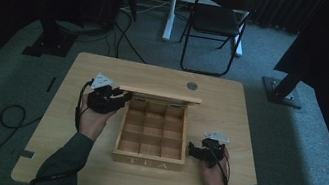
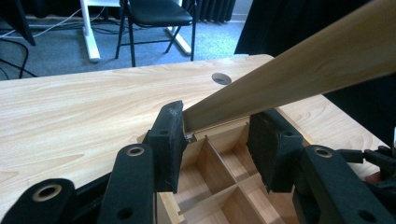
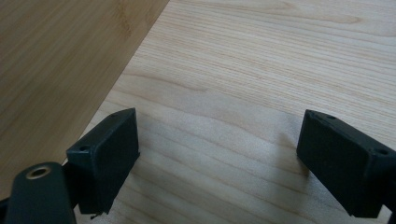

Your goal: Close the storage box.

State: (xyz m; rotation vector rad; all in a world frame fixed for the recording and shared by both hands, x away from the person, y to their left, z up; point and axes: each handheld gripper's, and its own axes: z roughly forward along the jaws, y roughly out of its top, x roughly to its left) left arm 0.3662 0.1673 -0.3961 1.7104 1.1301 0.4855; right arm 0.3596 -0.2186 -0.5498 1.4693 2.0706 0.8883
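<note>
Table [image 1: 88,171] in the high view carries an open tea box [image 1: 148,161] at centre, left gripper [image 1: 123,99] at its raised lid [image 1: 159,94]. Left gripper view: jaws apart, lid edge [image 2: 289,70] touching one pad. Right gripper view: right gripper [image 3: 217,154] spread wide over bare wood.

The high view is dim and underexposed; the room's corners fall to near black, while the table [image 1: 154,78] receives soft, even light. Detail there is coarse and slightly soft. The left gripper view is brighter, with daylight-toned illumination from the far side; the near jaws are mildly out of focus and straight edges bow toward the frame borders. The right gripper view is evenly lit, sharp on the wood grain, with soft shadows under both jaws. No glare appears.
</note>
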